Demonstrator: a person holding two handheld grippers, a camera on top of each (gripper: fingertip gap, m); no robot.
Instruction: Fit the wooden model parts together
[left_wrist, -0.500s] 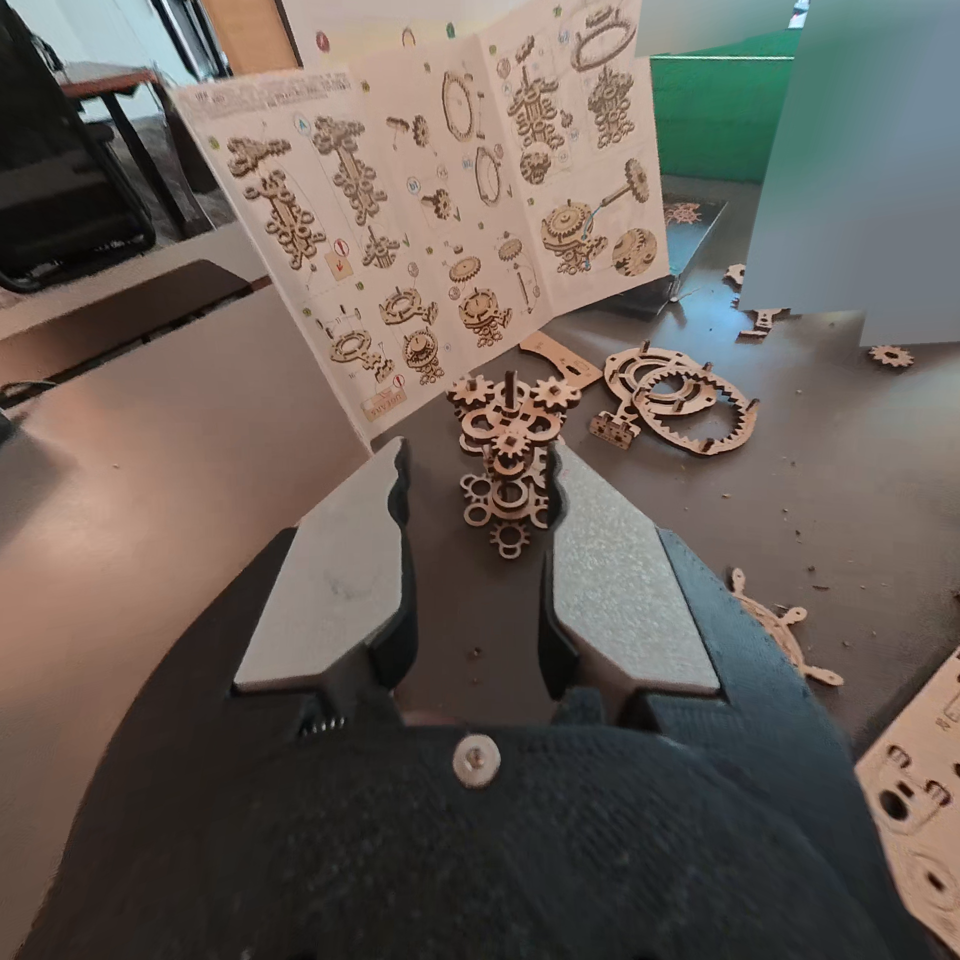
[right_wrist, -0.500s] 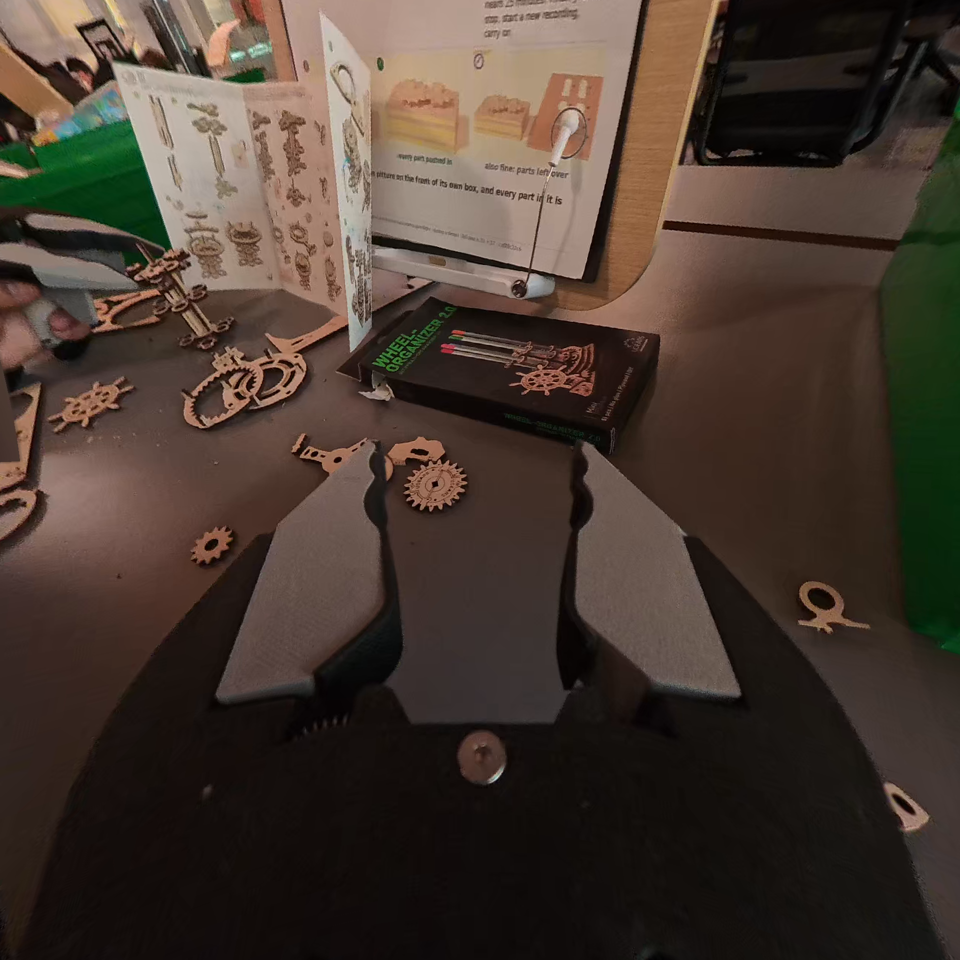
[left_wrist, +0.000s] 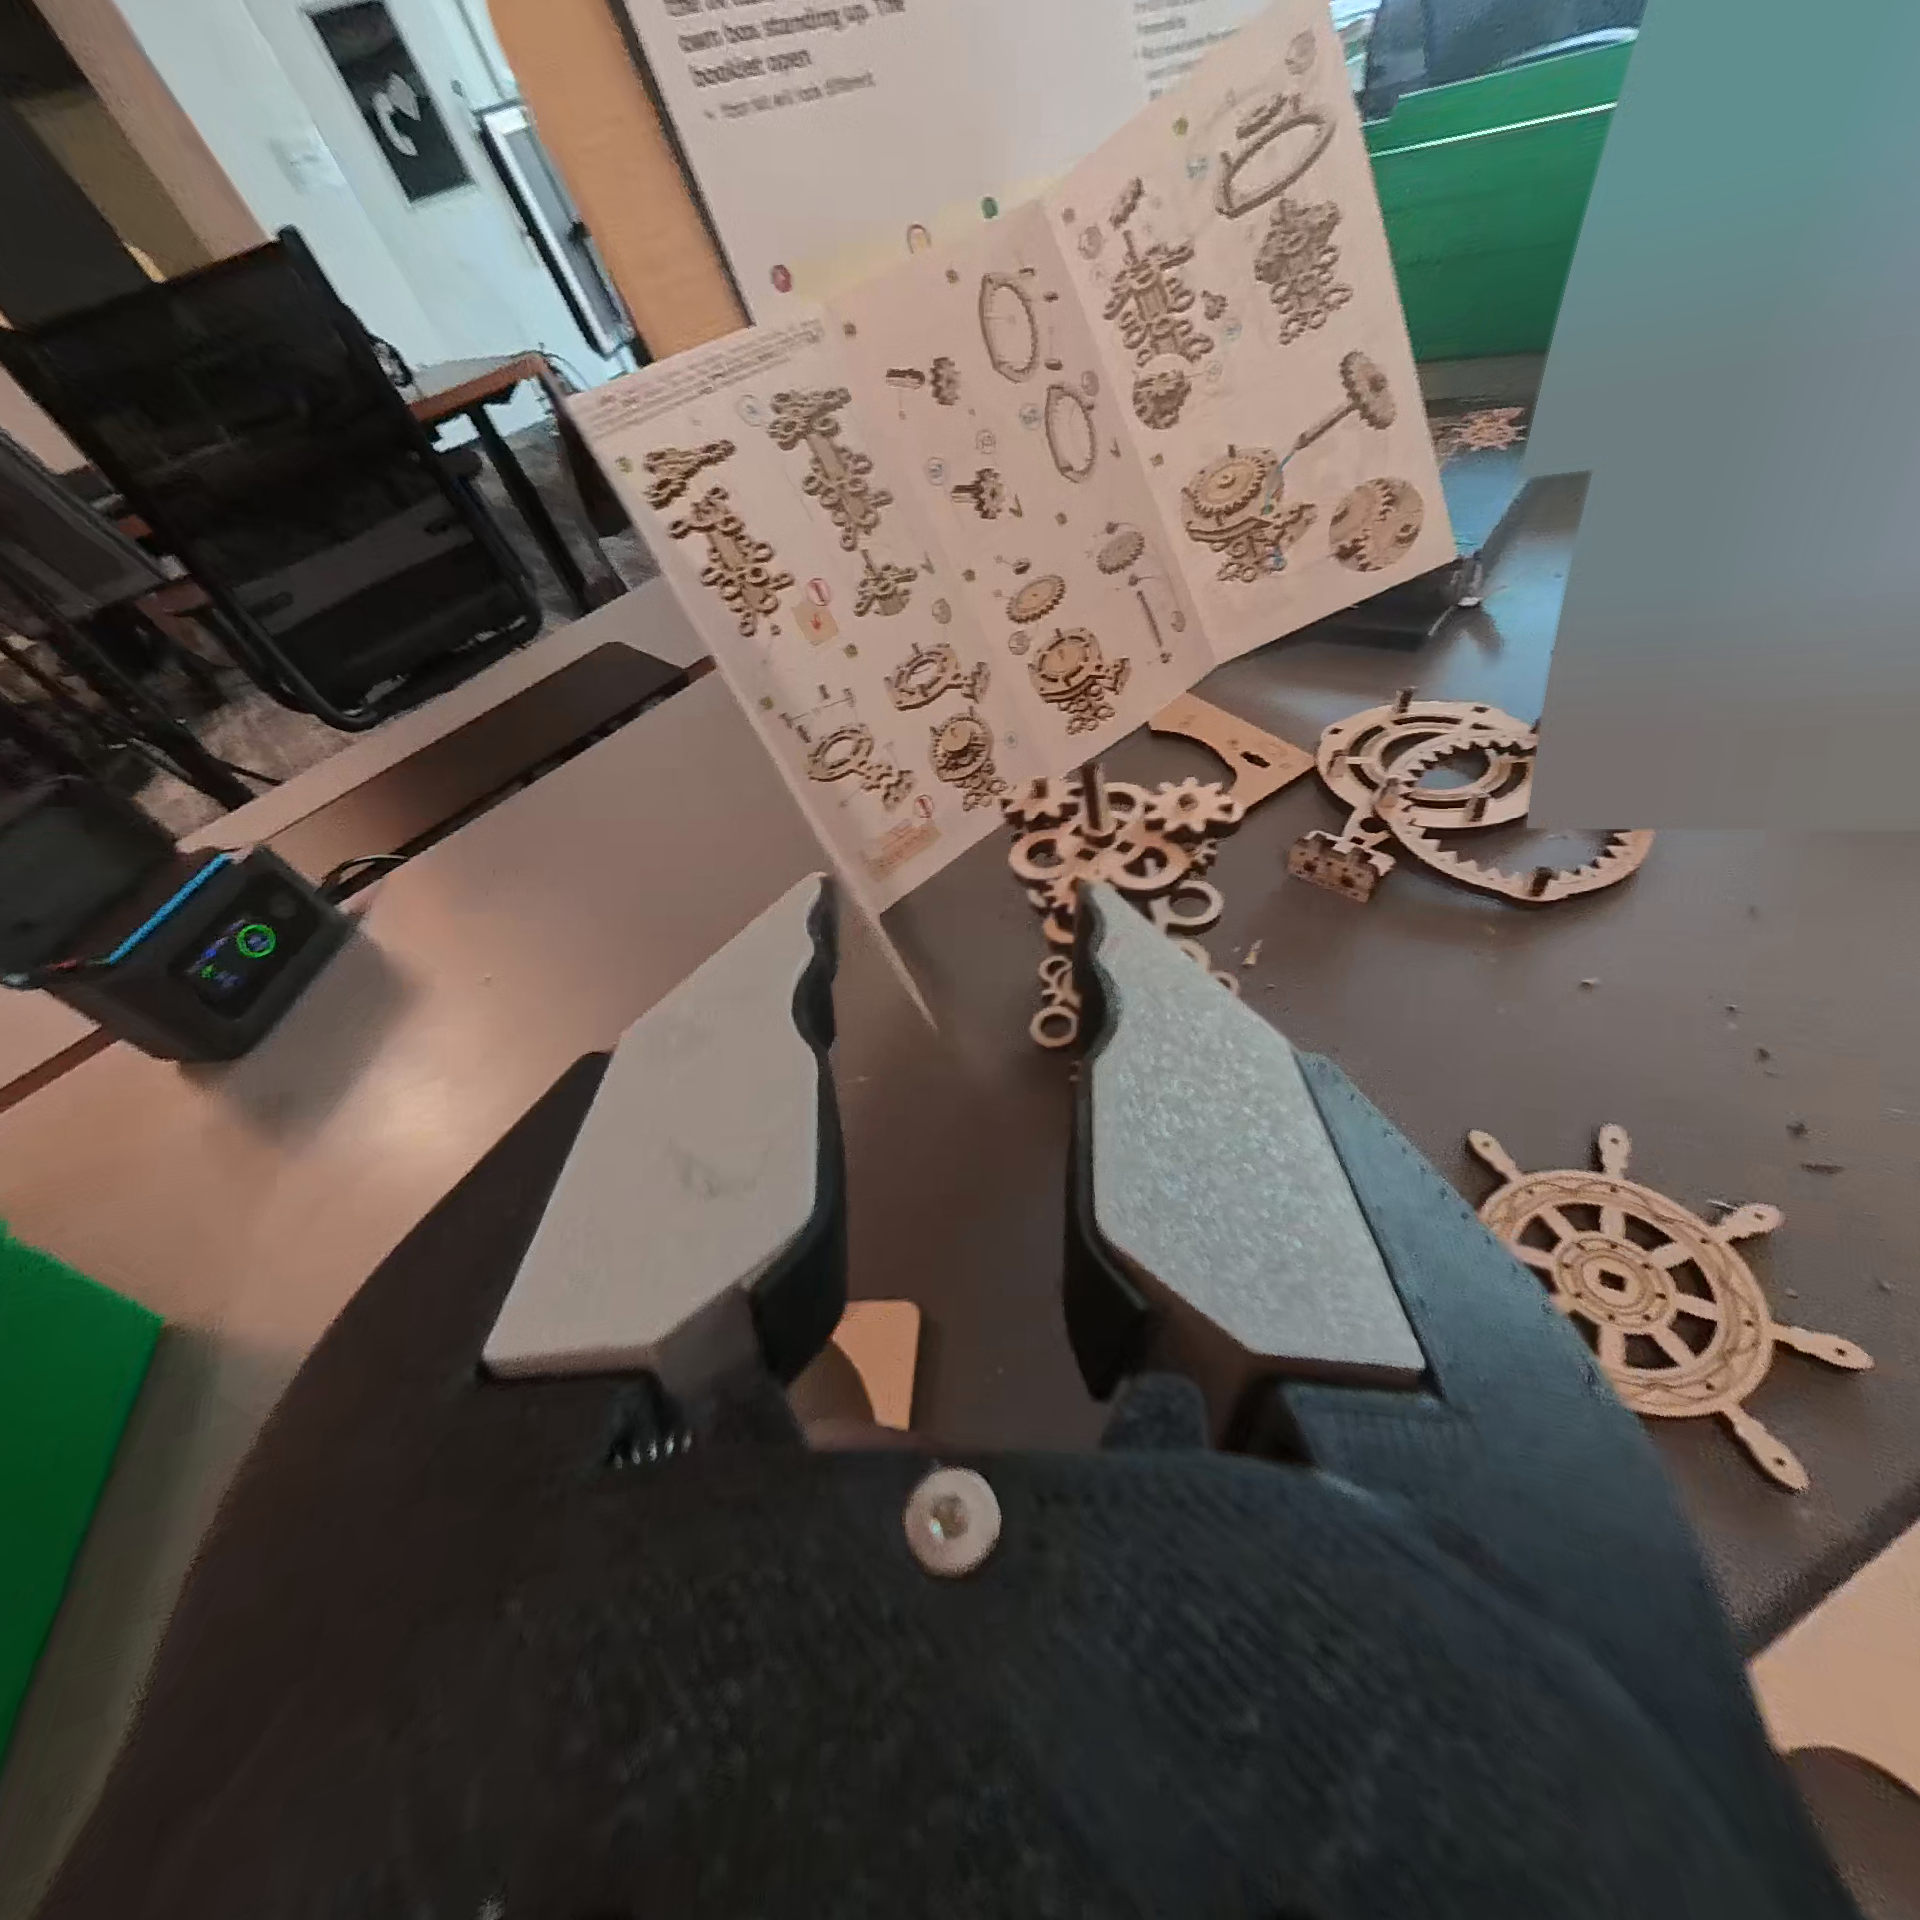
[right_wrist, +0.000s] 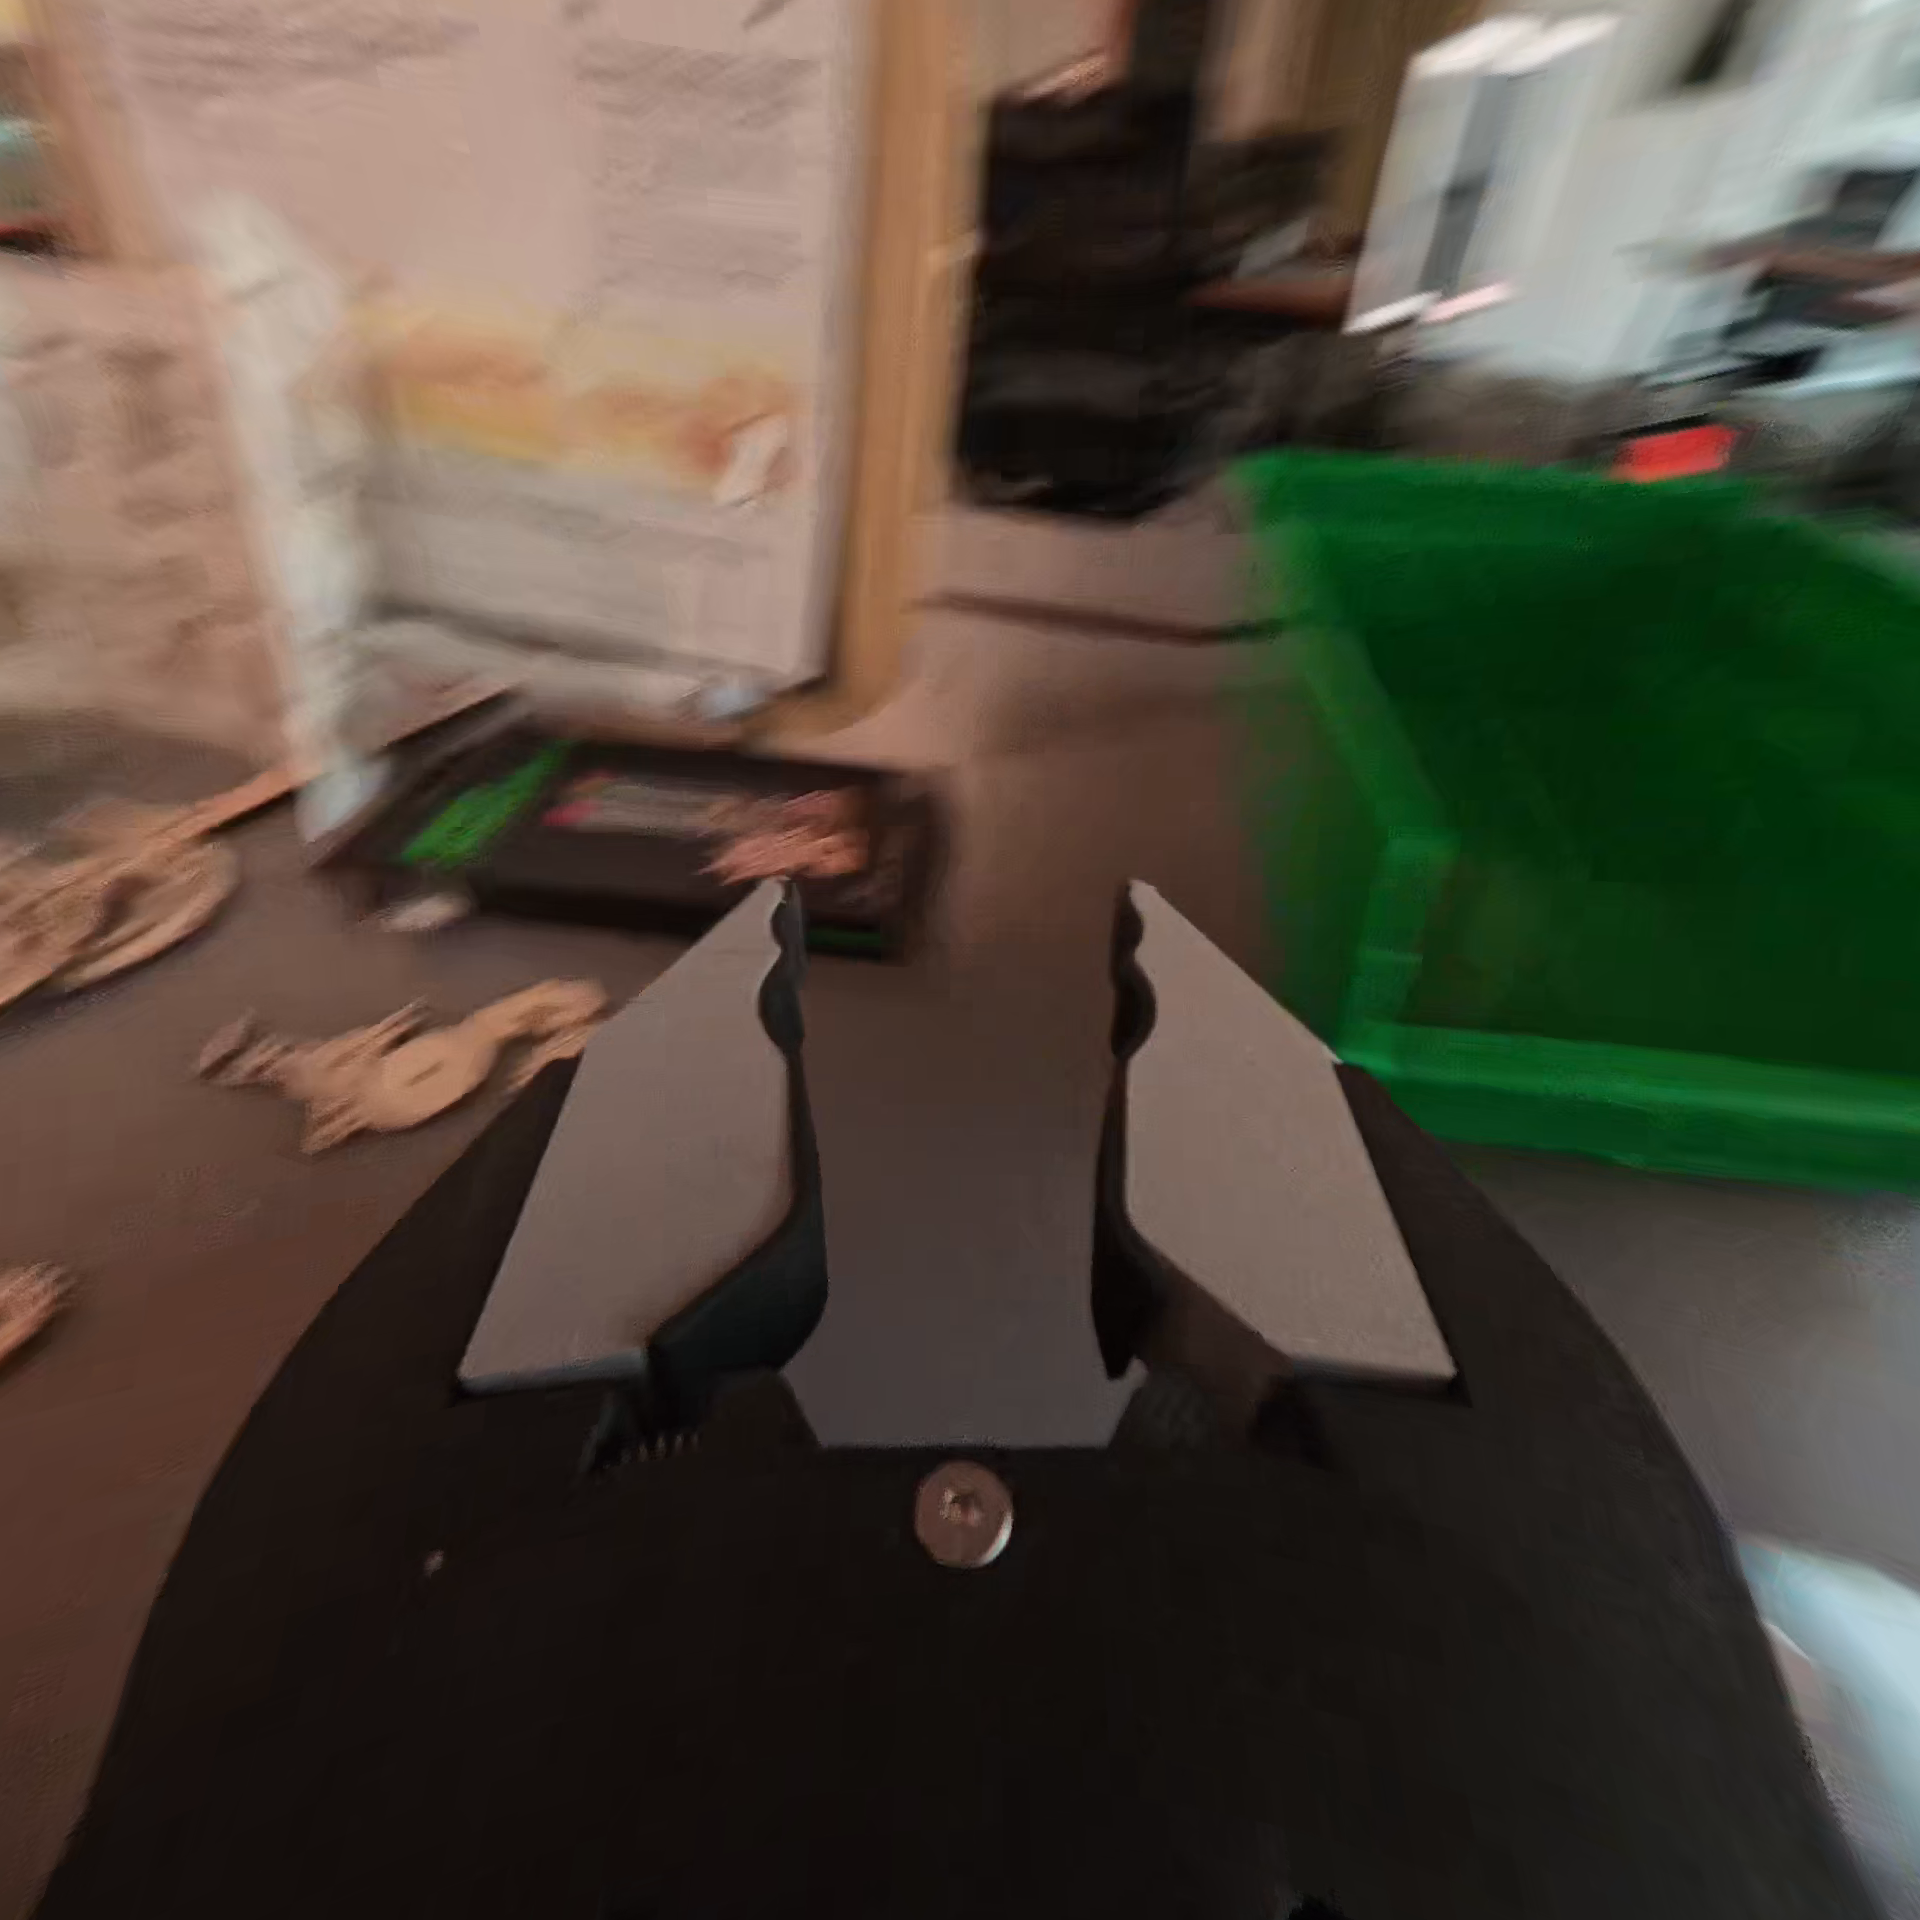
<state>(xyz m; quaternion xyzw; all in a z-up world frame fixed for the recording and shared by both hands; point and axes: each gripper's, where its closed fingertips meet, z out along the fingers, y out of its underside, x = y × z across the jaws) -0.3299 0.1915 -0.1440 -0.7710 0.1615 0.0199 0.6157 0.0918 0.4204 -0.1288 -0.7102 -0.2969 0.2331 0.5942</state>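
On my left wrist view, the left gripper (left_wrist: 951, 909) has its fingers spread, holding nothing. The gear assembly (left_wrist: 1117, 847) lies on the table (left_wrist: 520, 935) just past the right fingertip, at the foot of the standing instruction booklet (left_wrist: 1018, 520); the ring gear piece (left_wrist: 1455, 790) lies right of the booklet's base.

My right wrist view is badly blurred. The right gripper (right_wrist: 956, 899) is spread and empty, with the black box (right_wrist: 644, 831) beyond it.

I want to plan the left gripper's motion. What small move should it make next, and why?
Probably shift the left gripper slightly right and forward. Its fingers are open and empty, and the gear assembly lies on the table ahead, partly behind the right finger rather than centred in the gap.
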